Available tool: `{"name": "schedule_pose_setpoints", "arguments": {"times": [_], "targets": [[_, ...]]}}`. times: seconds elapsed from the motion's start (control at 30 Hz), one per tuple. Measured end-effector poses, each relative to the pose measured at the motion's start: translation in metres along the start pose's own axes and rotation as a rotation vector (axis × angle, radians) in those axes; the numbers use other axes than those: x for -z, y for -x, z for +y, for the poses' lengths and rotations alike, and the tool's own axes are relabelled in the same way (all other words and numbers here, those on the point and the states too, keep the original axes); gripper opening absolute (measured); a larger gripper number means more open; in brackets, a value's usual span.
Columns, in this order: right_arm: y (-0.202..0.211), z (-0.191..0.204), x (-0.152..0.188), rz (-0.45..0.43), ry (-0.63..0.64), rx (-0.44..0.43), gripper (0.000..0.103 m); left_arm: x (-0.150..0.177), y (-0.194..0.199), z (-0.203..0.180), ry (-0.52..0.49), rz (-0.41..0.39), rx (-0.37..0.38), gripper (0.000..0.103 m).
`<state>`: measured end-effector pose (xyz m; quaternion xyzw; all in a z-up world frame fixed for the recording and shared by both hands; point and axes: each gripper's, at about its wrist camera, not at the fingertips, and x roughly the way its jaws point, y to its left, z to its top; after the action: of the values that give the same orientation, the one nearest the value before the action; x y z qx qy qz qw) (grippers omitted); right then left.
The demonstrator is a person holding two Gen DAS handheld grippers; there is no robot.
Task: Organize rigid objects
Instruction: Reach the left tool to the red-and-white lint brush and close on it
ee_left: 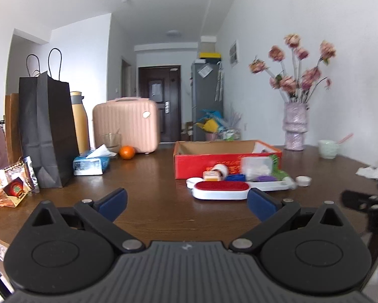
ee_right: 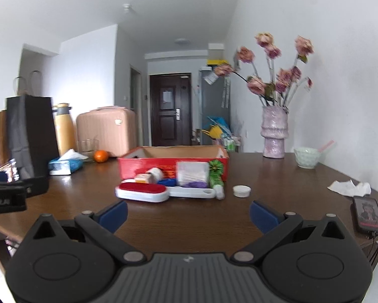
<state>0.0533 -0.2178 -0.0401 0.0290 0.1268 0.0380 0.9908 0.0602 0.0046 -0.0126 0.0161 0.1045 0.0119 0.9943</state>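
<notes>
1. Dark brown wooden table (ee_right: 189,217) fills the foreground of a white-walled room, with a dark door at the end of the hallway behind it.
2. Toward the middle of the table stands an open red cardboard box (ee_right: 148,164), its inside mostly hidden from both views.
3. Touching or just in front of the box's near wall lies a cluster of rigid items: a white oval brush with a red pad (ee_right: 142,192), a long white plastic tray (ee_right: 191,192), a clear plastic container (ee_right: 192,173), a small roll of white tape (ee_right: 155,173) and a green ribbon-topped tube (ee_right: 216,176).
4. A small white round lid (ee_right: 241,191) sits apart, just right of the cluster.
5. The left gripper (ee_left: 187,199) hangs above bare table short of the brush, fingers spread wide and holding nothing.
6. The right gripper (ee_right: 189,213) is likewise spread wide and empty, well short of the items.
7. Nothing seems sorted yet; the box is probably the destination.
8. Risks: the items are crowded, so a finger closing on the brush could shove the tray or topple the tube.
9. The flat lid may slip from the pads, and the black smartphone (ee_right: 368,214) near the right edge could be knocked by a wide swing.
</notes>
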Motion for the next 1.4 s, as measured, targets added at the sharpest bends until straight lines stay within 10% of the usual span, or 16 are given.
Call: {"name": "schedule_pose_setpoints", "arguments": {"times": [0.27,0.57,0.63,0.8,1.03,1.4], "targets": [[-0.061,-0.030,-0.010,0.067,-0.035,0.019,0.103,-0.003,-0.053,0.009,0.142,-0.061,0.054,0.103],[-0.163,-0.070,-0.024,0.284,-0.180,-0.171,0.101,-0.021,-0.157,-0.003,0.000,0.148,0.132,0.103],[-0.183,-0.070,-0.032,0.294,-0.168,-0.183,0.095,-0.025,-0.185,-0.005,-0.002,0.201,0.143,0.103],[-0.231,-0.073,-0.043,0.333,-0.169,-0.148,0.026,-0.030,-0.249,0.002,0.091,0.331,0.195,0.103],[-0.280,-0.077,-0.040,0.392,-0.204,-0.146,0.016,-0.022,-0.301,0.014,0.218,0.520,0.256,0.063],[-0.290,-0.084,-0.033,0.471,-0.251,-0.133,0.013,-0.011,-0.284,0.024,0.312,0.542,0.336,0.058]]}}
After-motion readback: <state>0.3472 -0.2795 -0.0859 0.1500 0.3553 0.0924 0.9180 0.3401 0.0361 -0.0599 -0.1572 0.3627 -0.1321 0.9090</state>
